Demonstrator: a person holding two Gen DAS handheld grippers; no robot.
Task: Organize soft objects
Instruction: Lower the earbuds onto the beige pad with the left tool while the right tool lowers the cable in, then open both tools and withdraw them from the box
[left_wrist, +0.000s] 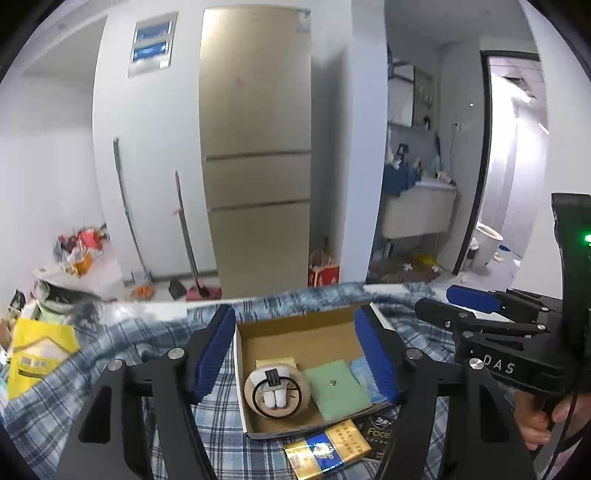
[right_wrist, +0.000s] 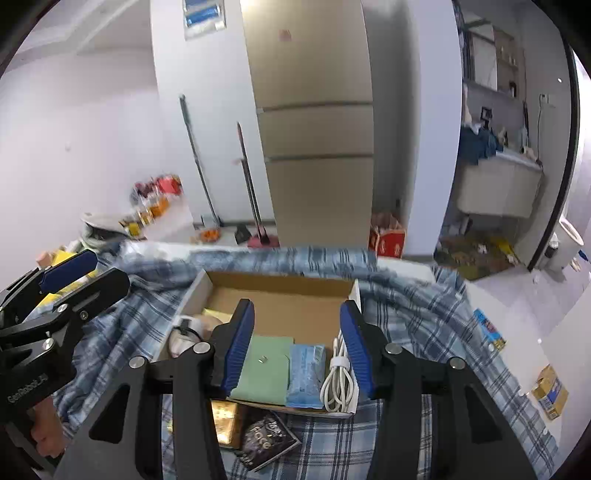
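Both grippers up over the cardboard box (left_wrist: 295, 332), which sits on a blue plaid cloth (left_wrist: 110, 354) spread over the counter. My left gripper (left_wrist: 299, 354) has its jaws parted with nothing between the blue pads; through the gap I see the box floor. My right gripper (right_wrist: 299, 350) is likewise parted and empty, its jaws narrower than the left's. Inside the box, from the left wrist view: a roll of tape (left_wrist: 277, 391) with rolled white socks (left_wrist: 275, 397) tucked in its hole at 9 o'clock, a green pouch (left_wrist: 338, 387) at centre, a blue tissue pack (left_wrist: 364, 380) just beside it toward 3 o'clock. Right wrist view adds a coiled white cable (right_wrist: 338, 384) against the box's 3 o'clock wall. Outside the box at 6 o'clock, on the cloth: a gold-and-blue packet (left_wrist: 327, 448) and a dark sachet (right_wrist: 264, 441). Yellow bag (left_wrist: 38, 354) at 9 o'clock, well apart. A hand (left_wrist: 535, 417) grips the right gripper's handle. Tall beige fridge (left_wrist: 256, 147) at 12 o'clock behind.
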